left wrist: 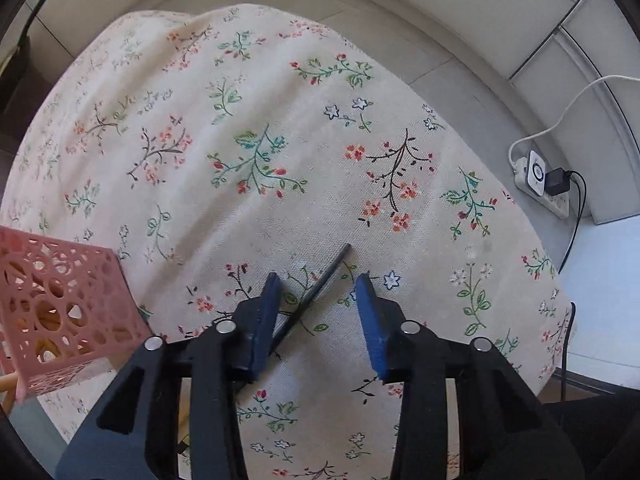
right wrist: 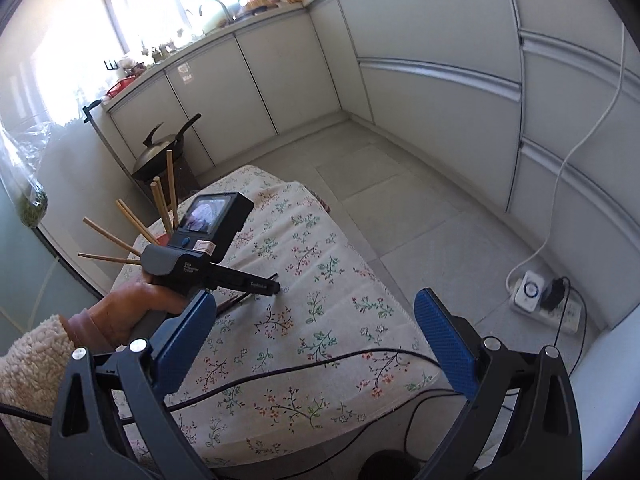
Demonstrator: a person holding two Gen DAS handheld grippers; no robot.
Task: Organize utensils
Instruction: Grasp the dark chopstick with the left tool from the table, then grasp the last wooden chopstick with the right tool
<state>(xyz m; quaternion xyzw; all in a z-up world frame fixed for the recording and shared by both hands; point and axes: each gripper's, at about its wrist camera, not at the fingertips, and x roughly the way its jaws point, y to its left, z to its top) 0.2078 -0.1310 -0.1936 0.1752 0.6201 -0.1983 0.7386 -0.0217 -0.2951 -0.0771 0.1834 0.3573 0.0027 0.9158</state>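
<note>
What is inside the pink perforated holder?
Wooden chopsticks stand inside the pink holder, fanning out above it. The left gripper covers the holder's body in the right wrist view, so their lower ends stay hidden.

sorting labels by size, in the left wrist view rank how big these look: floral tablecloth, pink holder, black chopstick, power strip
1. floral tablecloth, fills most of the view
2. pink holder, partly cut off at the edge and close to the camera, so its look is inflated
3. black chopstick, long but thin
4. power strip, far off on the floor
</note>
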